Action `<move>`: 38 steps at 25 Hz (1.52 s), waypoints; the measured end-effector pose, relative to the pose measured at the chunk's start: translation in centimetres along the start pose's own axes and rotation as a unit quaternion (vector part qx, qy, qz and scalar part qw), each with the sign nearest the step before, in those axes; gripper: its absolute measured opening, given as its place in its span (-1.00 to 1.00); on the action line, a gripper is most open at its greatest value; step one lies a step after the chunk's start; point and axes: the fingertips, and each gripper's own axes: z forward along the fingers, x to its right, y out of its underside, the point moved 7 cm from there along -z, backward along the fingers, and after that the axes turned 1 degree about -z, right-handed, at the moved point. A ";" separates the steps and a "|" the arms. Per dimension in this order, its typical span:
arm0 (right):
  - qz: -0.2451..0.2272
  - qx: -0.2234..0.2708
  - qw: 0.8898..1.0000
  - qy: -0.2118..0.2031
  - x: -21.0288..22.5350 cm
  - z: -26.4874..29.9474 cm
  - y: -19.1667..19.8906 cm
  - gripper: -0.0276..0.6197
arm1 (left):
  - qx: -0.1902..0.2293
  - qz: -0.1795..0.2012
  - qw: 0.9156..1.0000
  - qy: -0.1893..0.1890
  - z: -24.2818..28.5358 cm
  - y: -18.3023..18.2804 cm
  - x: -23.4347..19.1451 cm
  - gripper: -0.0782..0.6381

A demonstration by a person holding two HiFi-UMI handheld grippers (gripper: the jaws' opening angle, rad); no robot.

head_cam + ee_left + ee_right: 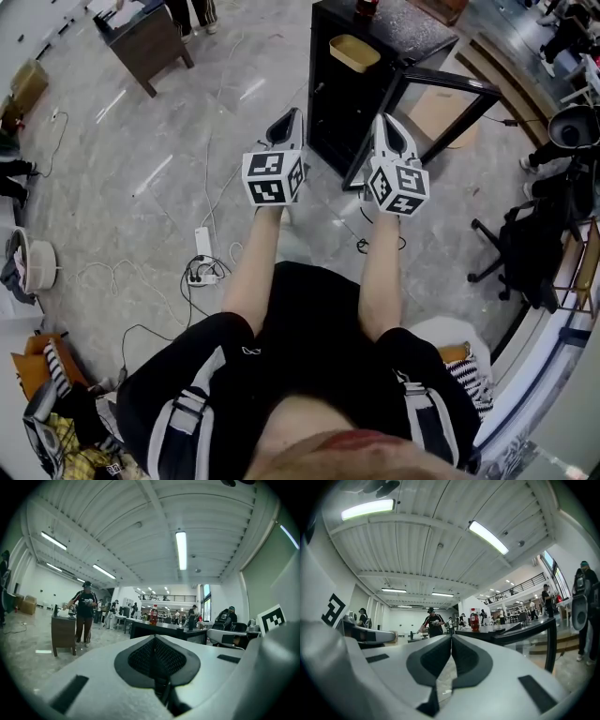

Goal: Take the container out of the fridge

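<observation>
A small black fridge (330,103) stands on the floor ahead of me, its glass door (427,112) swung open to the right. A shallow yellow container (354,52) appears to rest at the front edge of the fridge's top; a red bottle (366,7) stands behind it. My left gripper (293,112) is held out left of the fridge front, shut and empty. Just before the open door frame, my right gripper (382,120) is shut with nothing in it. The jaws of the left gripper (155,641) and the right gripper (451,641) meet, with the bottle (153,614) (474,620) beyond them.
A power strip with cables (202,255) lies on the floor to the left. A brown table (145,37) stands far left, a cardboard box (441,108) behind the door, an office chair (525,244) at right. A person (85,613) stands by the table.
</observation>
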 end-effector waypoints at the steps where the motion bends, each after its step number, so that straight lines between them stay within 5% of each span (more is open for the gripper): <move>1: 0.000 0.000 1.000 0.002 0.1 0.7 0.0 -0.88 | 0.001 -0.001 1.000 0.001 0.7 -0.1 -0.4 -0.76; 13: -0.001 -0.001 1.000 0.023 0.9 13.6 1.9 -0.88 | -0.004 0.018 1.000 0.017 11.8 -1.7 -7.8 -0.76; 24: -0.012 -0.002 0.997 0.072 1.1 27.0 1.4 -0.88 | -0.027 0.034 0.996 0.074 25.1 -5.6 -15.3 -0.76; 30: -0.072 -0.070 0.990 0.098 2.6 27.9 3.8 -0.88 | -0.061 0.001 0.993 0.096 28.7 -2.2 -15.5 -0.76; 38: -0.163 -0.184 0.965 0.094 4.3 30.5 6.4 -0.87 | -0.084 -0.031 0.991 0.104 30.7 0.5 -15.8 -0.76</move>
